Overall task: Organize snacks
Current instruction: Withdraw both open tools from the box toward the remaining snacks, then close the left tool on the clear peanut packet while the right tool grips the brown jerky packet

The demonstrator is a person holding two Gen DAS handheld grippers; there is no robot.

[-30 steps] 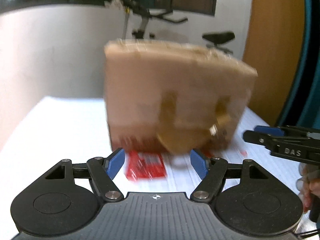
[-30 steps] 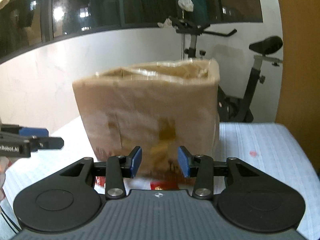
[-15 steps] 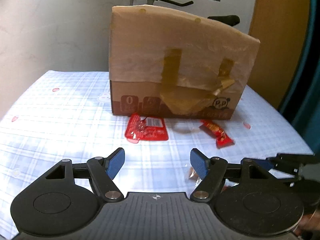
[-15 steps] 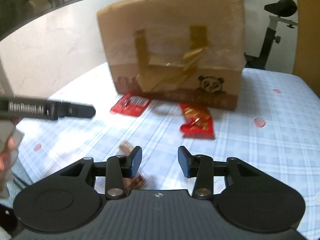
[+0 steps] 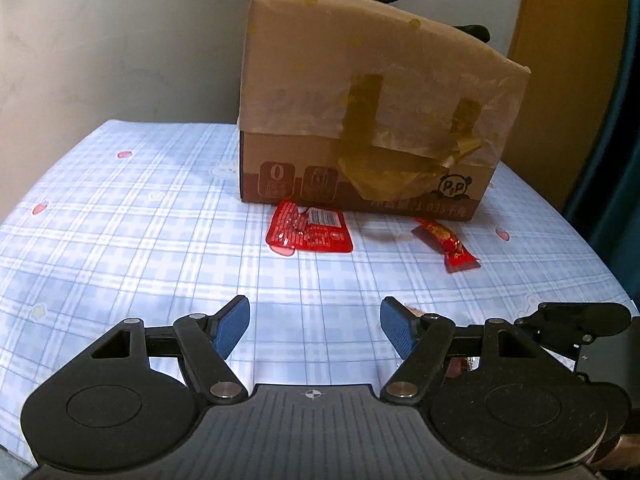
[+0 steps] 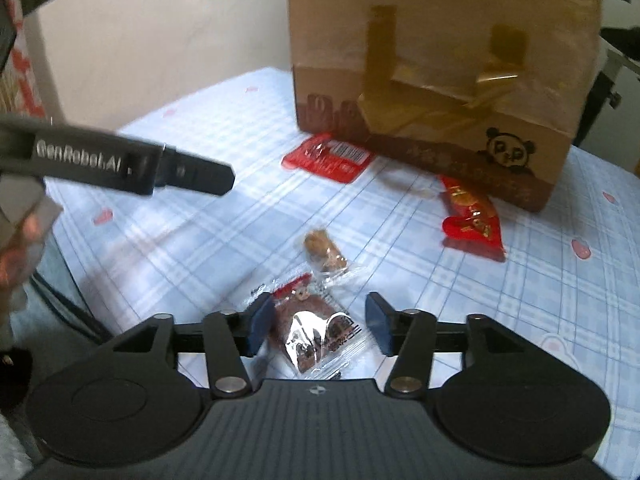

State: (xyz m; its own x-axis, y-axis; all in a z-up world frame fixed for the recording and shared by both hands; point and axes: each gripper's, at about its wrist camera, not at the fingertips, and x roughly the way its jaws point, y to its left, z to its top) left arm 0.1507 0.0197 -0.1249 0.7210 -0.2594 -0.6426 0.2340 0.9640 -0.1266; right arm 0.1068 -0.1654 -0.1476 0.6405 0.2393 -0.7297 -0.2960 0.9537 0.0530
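Right gripper (image 6: 316,326) hangs low over the near edge of the table (image 5: 120,220), jaws partly open & just been opening; a clear-wrapped brown snack (image 6: 316,336) lies between the pads but they don't press it, left pad just beside the wrapper, right pad apart. Prob. widened so the pack fits between them before a pinch. Left gripper (image 5: 315,330) has jaws wide w/ nothing but plaid cloth between, near the front edge too; looks parked ready for its own pick. A small brown cookie pack (image 6: 326,254) sits just beyond the first snack, toward the table's middle. Flat red packet (image 5: 310,232) and a long red bar (image 5: 448,246) lie at the foot of the cardboard box (image 5: 372,120), which stands at the far edge, top open as far as I can tell, likely the bin the snacks go into. All four snacks are outside it.
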